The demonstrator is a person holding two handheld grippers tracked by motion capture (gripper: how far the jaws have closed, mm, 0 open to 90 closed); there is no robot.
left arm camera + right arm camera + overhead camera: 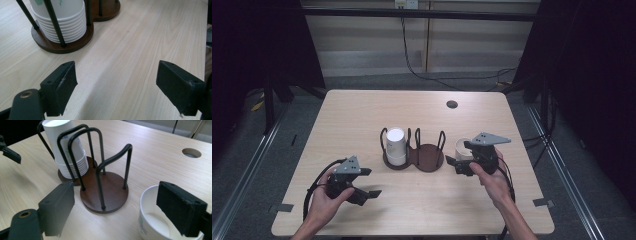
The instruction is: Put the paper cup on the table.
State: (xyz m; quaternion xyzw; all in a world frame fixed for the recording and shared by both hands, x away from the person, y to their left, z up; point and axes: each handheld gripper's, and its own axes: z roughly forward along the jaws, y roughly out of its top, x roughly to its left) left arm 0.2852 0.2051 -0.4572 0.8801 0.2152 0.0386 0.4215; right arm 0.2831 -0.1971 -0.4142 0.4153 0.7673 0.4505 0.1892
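Both hands come in over the near edge of a pale wood-grain table [362, 115] with a round cable hole [452, 104], set on grey floor between dark curtains. Left gripper [367, 182] hovers over bare wood, fingers [60, 87] spread wide and holding nothing. Right gripper [459, 157] has its fingers [181, 207] spread around the rim of a loose white paper cup [152, 220]. Beside it, a dark wooden two-bay holder with black wire hoops [428, 157] keeps a stack of white paper cups [395, 145] in its left bay. Green print on the cups is unreadable.
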